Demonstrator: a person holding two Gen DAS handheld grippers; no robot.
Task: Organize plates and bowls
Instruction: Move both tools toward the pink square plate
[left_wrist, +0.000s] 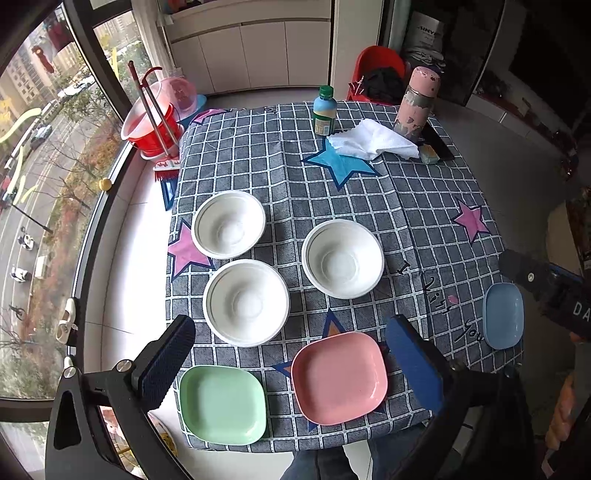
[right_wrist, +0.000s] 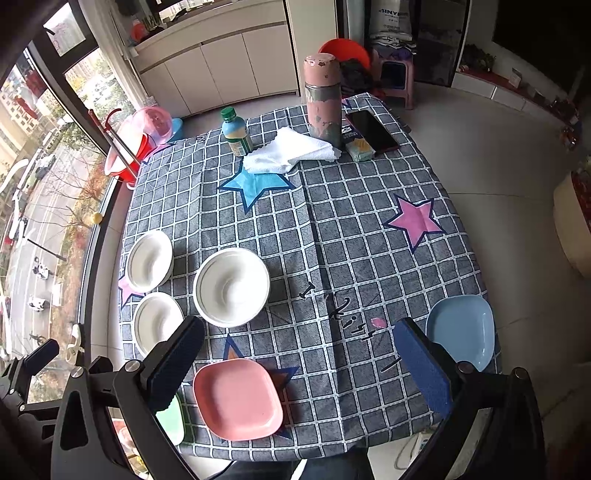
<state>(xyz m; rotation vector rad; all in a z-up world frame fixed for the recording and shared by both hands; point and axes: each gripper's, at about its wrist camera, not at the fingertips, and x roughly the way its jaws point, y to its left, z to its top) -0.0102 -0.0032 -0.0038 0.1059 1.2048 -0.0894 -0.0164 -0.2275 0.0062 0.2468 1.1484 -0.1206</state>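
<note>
Three white bowls sit apart on the checked tablecloth: a far-left bowl (left_wrist: 229, 224), a near-left bowl (left_wrist: 246, 302) and a middle bowl (left_wrist: 342, 258). A green plate (left_wrist: 222, 404), a pink plate (left_wrist: 339, 377) and a blue plate (left_wrist: 503, 315) lie along the near edge. My left gripper (left_wrist: 291, 363) is open and empty, held above the green and pink plates. My right gripper (right_wrist: 301, 363) is open and empty above the near edge, between the pink plate (right_wrist: 237, 399) and the blue plate (right_wrist: 461, 332). The middle bowl (right_wrist: 231, 287) lies ahead of its left finger.
At the table's far side stand a green-capped bottle (left_wrist: 324, 110), a white cloth (left_wrist: 373, 140), a pink flask (left_wrist: 417, 103), a sponge (right_wrist: 359, 147) and a phone (right_wrist: 372, 130). A red bucket with a mop (left_wrist: 153, 122) stands on the sill to the left, by the window.
</note>
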